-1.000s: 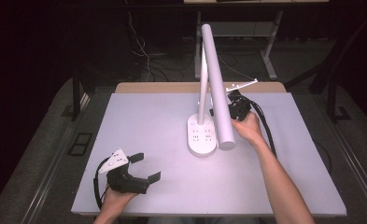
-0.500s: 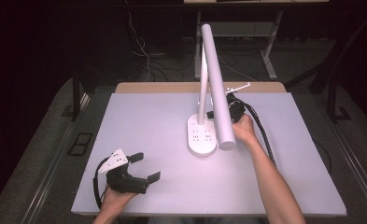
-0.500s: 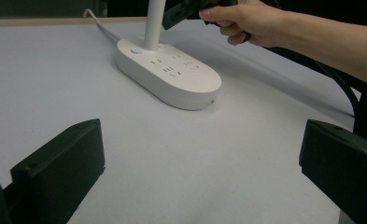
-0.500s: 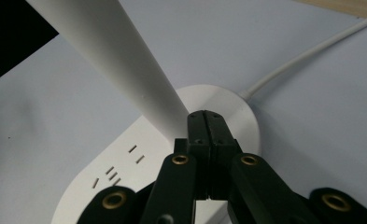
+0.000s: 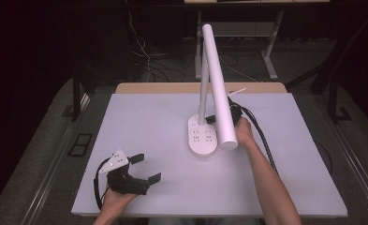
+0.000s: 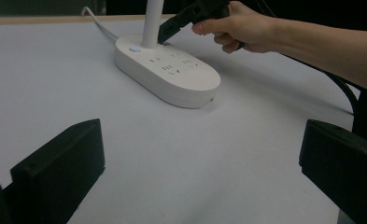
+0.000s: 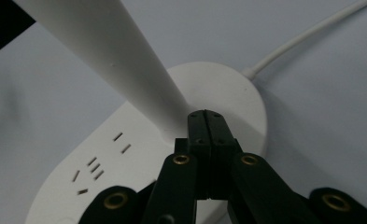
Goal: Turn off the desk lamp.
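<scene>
A white desk lamp stands on the table, its oval base (image 5: 202, 139) carrying socket slots and a small button (image 6: 135, 48). An upright pole (image 5: 203, 89) rises from the base, and the long lamp head (image 5: 217, 89) slants toward me. My right gripper (image 5: 209, 119) is shut with nothing between its jaws. Its tip (image 7: 207, 116) sits at the foot of the pole (image 7: 116, 56), just over the base (image 7: 125, 163); whether it touches I cannot tell. The lamp head partly hides it from above. My left gripper (image 5: 147, 168) rests open and empty at the table's front left, aimed at the base (image 6: 172, 74).
The white table top (image 5: 149, 122) has a wooden strip along its far edge (image 5: 172, 87). The lamp's white cable (image 7: 312, 32) runs off toward the back. A black cable (image 5: 261, 136) trails along the right forearm. Beyond the table are dark floor, wires and table legs.
The right hand has lowered its shut gripper toward the foot of the lamp pole. The left gripper has stayed where it was.
</scene>
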Demonstrator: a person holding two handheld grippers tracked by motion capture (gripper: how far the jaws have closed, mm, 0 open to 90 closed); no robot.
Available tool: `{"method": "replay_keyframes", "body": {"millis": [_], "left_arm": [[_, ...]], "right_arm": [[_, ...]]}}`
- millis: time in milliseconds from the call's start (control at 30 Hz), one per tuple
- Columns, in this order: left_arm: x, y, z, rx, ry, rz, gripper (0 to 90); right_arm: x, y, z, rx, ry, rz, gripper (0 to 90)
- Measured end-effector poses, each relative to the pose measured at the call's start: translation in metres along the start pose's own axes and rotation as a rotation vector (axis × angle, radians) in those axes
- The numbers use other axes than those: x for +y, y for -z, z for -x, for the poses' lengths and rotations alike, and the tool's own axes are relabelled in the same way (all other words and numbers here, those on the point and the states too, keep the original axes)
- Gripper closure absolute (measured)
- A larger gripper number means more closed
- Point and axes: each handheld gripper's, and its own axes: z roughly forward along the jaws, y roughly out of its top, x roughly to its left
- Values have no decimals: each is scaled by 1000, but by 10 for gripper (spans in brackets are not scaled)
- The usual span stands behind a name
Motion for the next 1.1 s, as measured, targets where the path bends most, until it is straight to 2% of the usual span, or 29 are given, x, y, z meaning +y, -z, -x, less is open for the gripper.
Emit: {"method": "replay_keyframes", "body": {"millis": [100,367,867,1067,1100], "left_arm": [[0,1,0,1,3,1,0],[0,1,-2,8,8,1,0],[0,1,-1,9,8,5,0],[0,1,-1,10,7,6,0],[0,2,-1,10,7,7,0]], "right_arm": [[-1,0,-3,-20,19,-3,900],[-5,0,-3,-10,0,31,900],[-4,1,-3,-19,0,31,900],[-8,0,-2,-15,-7,57,900],[-12,-1,-1,-9,-17,84,900]]}}
